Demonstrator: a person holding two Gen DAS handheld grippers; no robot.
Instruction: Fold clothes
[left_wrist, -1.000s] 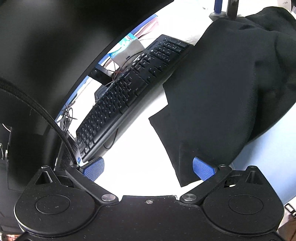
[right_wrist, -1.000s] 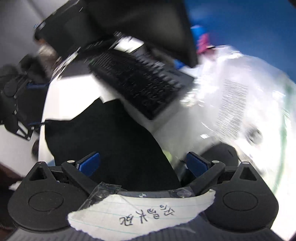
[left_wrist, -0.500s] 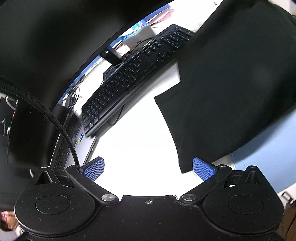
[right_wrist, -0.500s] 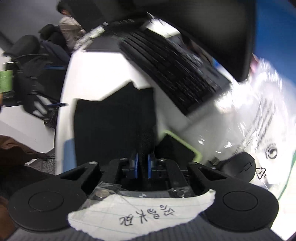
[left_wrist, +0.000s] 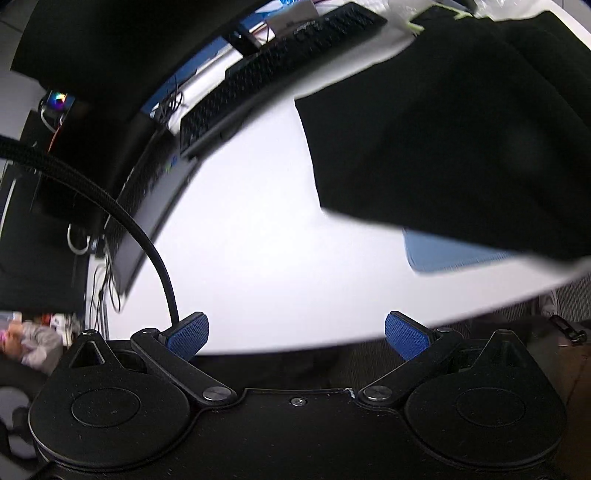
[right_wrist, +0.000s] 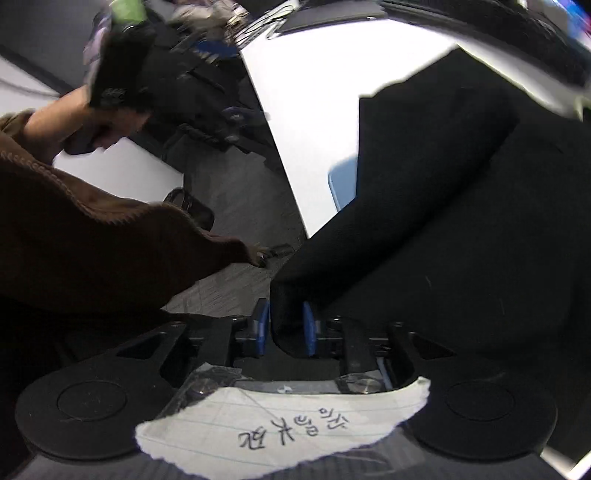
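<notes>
Right wrist view: the right gripper (right_wrist: 284, 326) is clenched on a bunched fold of the black garment (right_wrist: 461, 206), the two blue pads (right_wrist: 263, 325) pressing the cloth from either side. Its jaws have just been easing wider, with the fold between them. From the pinch the cloth rises in a thick ridge and spreads up and right across the white table (right_wrist: 306, 122); the rest lies flat there, covering part of a pale blue sheet (right_wrist: 343, 184) at the table's near edge. A torn paper label (right_wrist: 284, 428) with handwriting is taped to the gripper body. At left a brown sleeve (right_wrist: 92, 240) fills the frame, and a hand (right_wrist: 92, 122) at its end holds a dark, blurred object. Grey floor shows beyond the table edge.

Left wrist view: the left gripper (left_wrist: 297, 338) is released, its blue pads (left_wrist: 188, 334) spread wide with nothing between them, above the bare near edge of the table (left_wrist: 251, 240). The garment (left_wrist: 461, 122) is well apart from it, at upper right, over the blue sheet (left_wrist: 450, 254). A black keyboard (left_wrist: 277, 70) lies along the far side of the table, just beside the garment's far corner, under a dark monitor (left_wrist: 110, 48). A braided black cable (left_wrist: 110, 206) curves down to the left finger. The view is smeared with motion blur.
</notes>
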